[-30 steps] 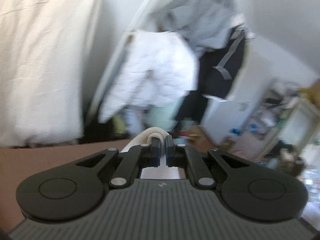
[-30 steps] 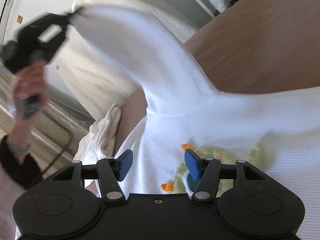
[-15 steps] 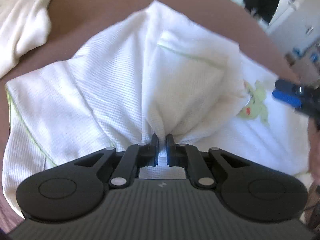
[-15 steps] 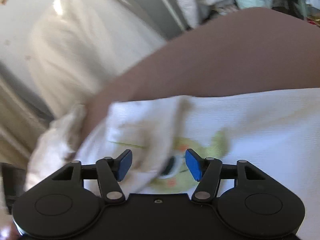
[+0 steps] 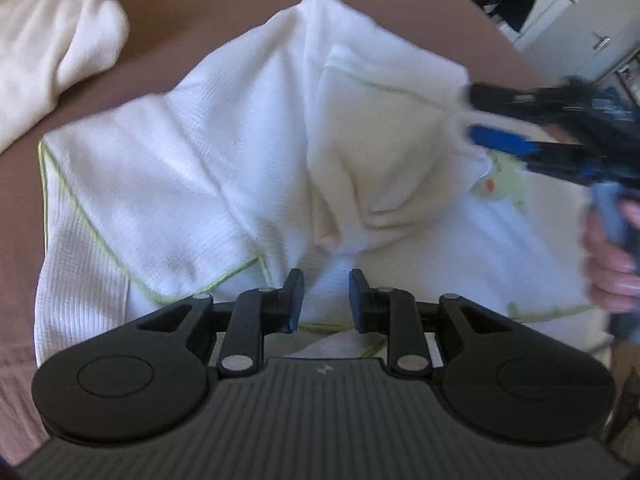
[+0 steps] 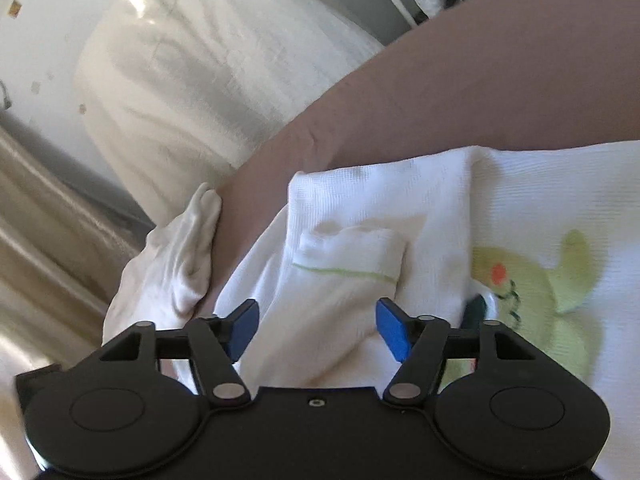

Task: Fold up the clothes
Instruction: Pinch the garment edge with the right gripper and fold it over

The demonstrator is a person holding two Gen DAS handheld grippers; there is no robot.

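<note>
A white waffle-knit garment (image 5: 192,184) with lime-green trim and a green animal print (image 6: 560,276) lies on a brown surface (image 5: 224,4). One sleeve (image 5: 384,152) is folded over its middle. My left gripper (image 5: 325,300) hovers open just above the near hem, nothing between its fingers. The sleeve cuff (image 6: 348,256) lies ahead of my right gripper (image 6: 316,326), which stands open over the cloth. In the left wrist view the right gripper (image 5: 476,114) appears at the right, blurred, held by a hand (image 5: 612,256).
A second cream-white garment (image 5: 52,48) lies crumpled at the left edge of the brown surface (image 6: 500,80). A large white bundle (image 6: 208,64) stands behind it. Hanging clothes and a white door (image 5: 568,12) are far off.
My left gripper swung the sleeve down over the garment, then opened and let it go. My right gripper stayed open and came closer over the sleeve cuff.
</note>
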